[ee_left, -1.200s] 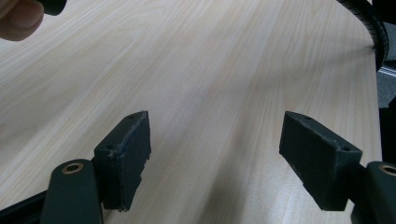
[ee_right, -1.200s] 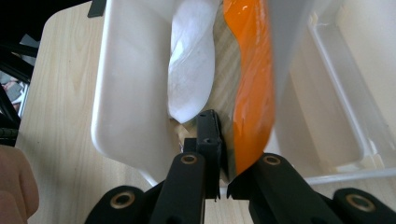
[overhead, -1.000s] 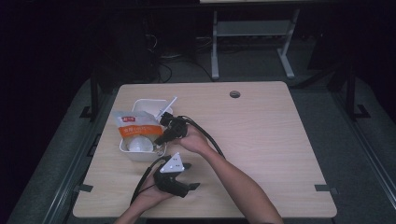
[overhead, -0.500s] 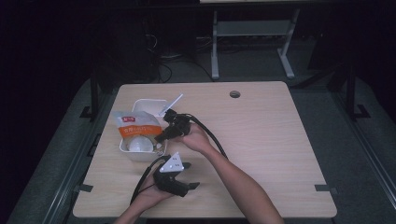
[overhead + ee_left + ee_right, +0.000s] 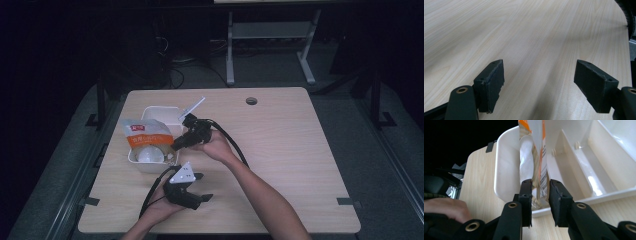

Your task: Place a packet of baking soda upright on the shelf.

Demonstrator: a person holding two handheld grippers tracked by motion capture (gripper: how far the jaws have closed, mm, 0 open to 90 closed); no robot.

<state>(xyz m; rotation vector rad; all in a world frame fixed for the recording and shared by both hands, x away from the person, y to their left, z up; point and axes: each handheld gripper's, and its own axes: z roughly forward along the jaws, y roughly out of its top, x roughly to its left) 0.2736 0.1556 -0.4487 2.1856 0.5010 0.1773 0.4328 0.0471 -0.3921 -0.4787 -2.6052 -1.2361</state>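
The orange-and-white pouch (image 5: 541, 157) lay in the white divided tray (image 5: 160, 114) at the worktop's (image 5: 280, 140) left. The right gripper (image 5: 540, 192) straddled its edge, jaws just opening, slightly slack. The left gripper (image 5: 540, 85) rested nearer, jaws wide apart.

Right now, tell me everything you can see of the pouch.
The pouch is a flat, glossy packet, orange and white with a red label and a clear part showing something white inside. It lies across the white tray, over its near compartment. Its edge stands between the right claw jaws, which have just been opening; the pads look barely apart from it.
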